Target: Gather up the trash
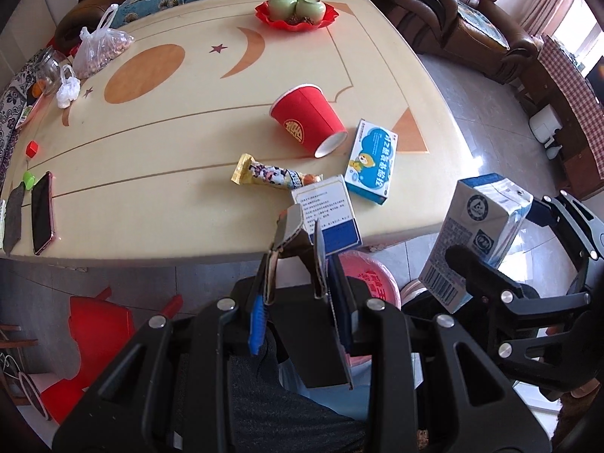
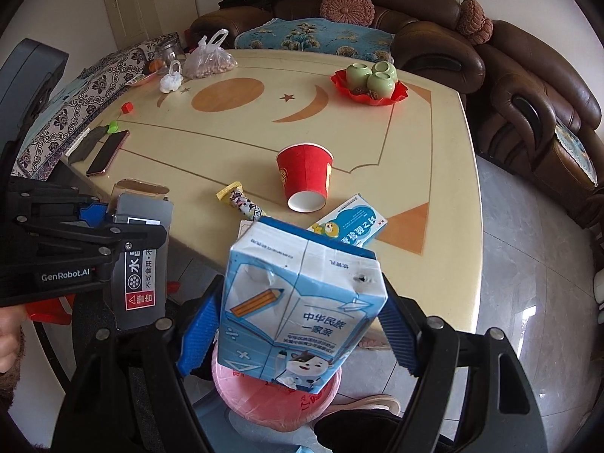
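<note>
"GenRobot.AI" marks the left claw (image 2: 124,222) gripping a grey box (image 2: 141,260); right claw (image 2: 298,324) grips a "中华民族一家亲" carton (image 2: 302,309).

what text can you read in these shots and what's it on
"GenRobot.AI": left gripper body.
"中华民族 一家亲": milk carton.
"水", "不可食用", "警告": grey box.
Gold "囍": red cup.
Blue medicine box, white-blue box, snack wrapper, pink bin: print too blurred or too hidden to read.
</note>
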`<move>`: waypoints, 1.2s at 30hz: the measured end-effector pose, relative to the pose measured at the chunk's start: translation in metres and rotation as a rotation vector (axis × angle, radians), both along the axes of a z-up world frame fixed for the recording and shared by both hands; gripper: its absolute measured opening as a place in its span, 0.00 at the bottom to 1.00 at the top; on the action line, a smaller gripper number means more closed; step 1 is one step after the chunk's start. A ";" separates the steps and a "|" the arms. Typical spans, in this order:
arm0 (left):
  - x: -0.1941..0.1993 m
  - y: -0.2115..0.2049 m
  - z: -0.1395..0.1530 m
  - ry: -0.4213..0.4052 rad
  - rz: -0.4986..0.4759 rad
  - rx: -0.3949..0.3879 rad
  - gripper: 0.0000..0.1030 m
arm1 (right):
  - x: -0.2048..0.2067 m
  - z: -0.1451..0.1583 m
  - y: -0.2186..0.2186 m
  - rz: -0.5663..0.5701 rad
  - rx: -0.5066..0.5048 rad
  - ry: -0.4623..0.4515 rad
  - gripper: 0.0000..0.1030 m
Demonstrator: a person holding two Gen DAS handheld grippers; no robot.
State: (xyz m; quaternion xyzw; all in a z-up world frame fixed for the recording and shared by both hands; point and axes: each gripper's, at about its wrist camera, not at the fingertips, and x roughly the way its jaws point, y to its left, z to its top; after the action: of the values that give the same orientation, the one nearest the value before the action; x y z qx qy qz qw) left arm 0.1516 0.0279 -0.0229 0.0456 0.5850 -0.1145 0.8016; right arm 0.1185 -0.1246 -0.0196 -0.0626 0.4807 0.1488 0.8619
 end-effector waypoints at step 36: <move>-0.074 -0.018 -0.167 0.119 -0.062 -0.048 0.29 | -0.079 -0.149 -0.017 -0.119 -0.083 0.073 0.73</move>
State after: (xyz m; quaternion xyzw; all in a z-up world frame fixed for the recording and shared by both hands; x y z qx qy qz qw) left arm 0.0773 0.0103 -0.1897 0.0376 0.6270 -0.1560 0.7623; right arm 0.0395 -0.1414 -0.1691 -0.0640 0.5204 0.0793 0.8478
